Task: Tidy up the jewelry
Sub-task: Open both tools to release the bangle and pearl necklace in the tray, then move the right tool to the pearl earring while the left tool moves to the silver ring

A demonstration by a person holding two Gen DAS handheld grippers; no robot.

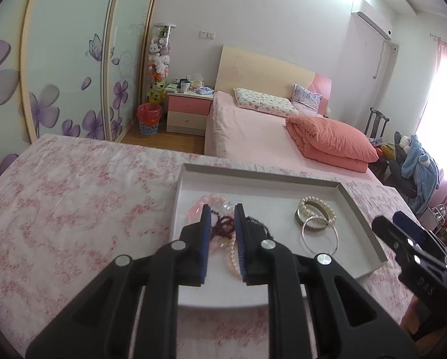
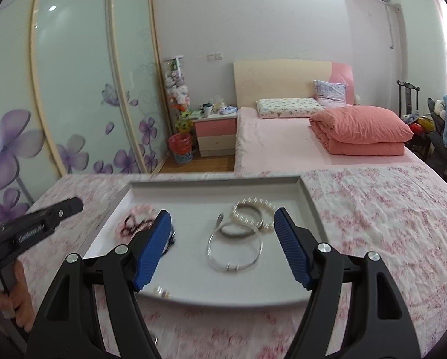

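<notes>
Jewelry lies loose in a shallow grey tray (image 2: 308, 197) on a table (image 1: 74, 197) draped in a pink floral cloth. On the left sits a tangled heap (image 1: 223, 224) of pink, dark red and black bead strings with a pearl strand; well apart on the right, a pearl bracelet (image 2: 253, 206) overlaps a broad metal band and a thin silver wire bangle (image 2: 235, 249).

The left hand-held gripper (image 1: 222, 239) hovers over the heap, its ribbed blue pads set narrow and parted, nothing visibly pinched between them. The right hand-held gripper (image 2: 222, 248) stands wide around the bangles, gripping none.

Risks: closing on the heap would likely lift several knotted strands at once, or snap a thin thread; smooth round beads may roll off the pads. The hard, slick wire bangle could skid across the smooth tray floor or spring from the pads, dragging the overlapping bracelet. The light tray might slide on the wrinkled cloth.
</notes>
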